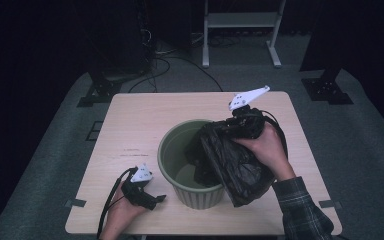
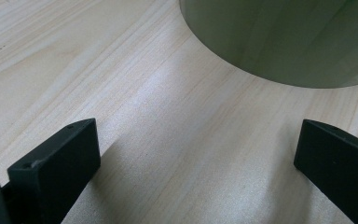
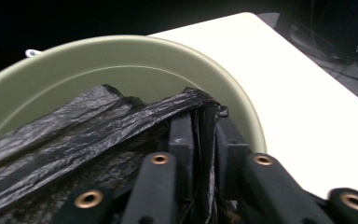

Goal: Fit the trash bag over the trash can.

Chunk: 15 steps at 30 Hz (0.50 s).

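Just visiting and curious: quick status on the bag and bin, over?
Right gripper shut on black bag, draped over green bin's rim. Left gripper open, empty, resting on table. Nothing in the way.

Your right gripper (image 3: 204,140) has its two black jaws close together with a fold of the black plastic bag (image 3: 74,140) pinched between them, right at the near rim of the green bin (image 3: 121,49). The rest of the bag spreads leftward from the jaws across the bin's mouth. Beyond the bin's rim lies the pale table (image 3: 307,84).
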### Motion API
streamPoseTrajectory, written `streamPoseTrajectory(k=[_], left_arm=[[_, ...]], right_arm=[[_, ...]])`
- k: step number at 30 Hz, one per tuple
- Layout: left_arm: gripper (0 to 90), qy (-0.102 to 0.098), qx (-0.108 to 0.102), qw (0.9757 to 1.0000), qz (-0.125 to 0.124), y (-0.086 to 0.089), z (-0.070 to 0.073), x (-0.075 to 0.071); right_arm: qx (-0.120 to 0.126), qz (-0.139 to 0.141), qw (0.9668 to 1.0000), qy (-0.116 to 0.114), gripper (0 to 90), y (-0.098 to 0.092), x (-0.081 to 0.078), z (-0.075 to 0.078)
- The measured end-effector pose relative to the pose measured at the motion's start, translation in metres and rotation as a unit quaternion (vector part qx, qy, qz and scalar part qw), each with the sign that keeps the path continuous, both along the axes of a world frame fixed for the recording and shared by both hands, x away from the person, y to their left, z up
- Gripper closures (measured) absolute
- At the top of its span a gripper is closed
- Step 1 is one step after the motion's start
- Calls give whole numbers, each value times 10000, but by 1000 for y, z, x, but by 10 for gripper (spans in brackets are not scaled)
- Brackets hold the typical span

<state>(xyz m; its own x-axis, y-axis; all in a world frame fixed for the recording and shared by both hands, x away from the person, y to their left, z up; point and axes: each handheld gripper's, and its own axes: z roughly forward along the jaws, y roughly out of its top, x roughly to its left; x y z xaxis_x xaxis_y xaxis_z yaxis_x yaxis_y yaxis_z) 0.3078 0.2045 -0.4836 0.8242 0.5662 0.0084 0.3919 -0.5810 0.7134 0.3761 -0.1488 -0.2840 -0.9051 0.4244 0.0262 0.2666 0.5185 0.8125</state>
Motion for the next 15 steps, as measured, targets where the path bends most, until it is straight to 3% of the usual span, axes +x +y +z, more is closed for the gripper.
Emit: streamPoseTrajectory(k=[2, 7, 8, 12, 15], left_arm=[[0, 0, 1, 10000, -1, 0, 0, 0], [0, 0, 3, 10000, -2, 0, 0, 0], [0, 0, 2, 10000, -1, 0, 0, 0], [0, 0, 3, 10000, -1, 0, 0, 0], [0, -1, 2, 10000, -1, 0, 0, 0]], right_arm=[[71, -42, 10000, -37, 676, -3, -1, 0], [178, -138, 9997, -58, 595, -16, -6, 2], [313, -177, 9993, -75, 571, -24, -11, 3], [377, -273, 9988, -151, 548, -37, -17, 5], [517, -427, 9975, -229, 540, -57, -30, 5]])
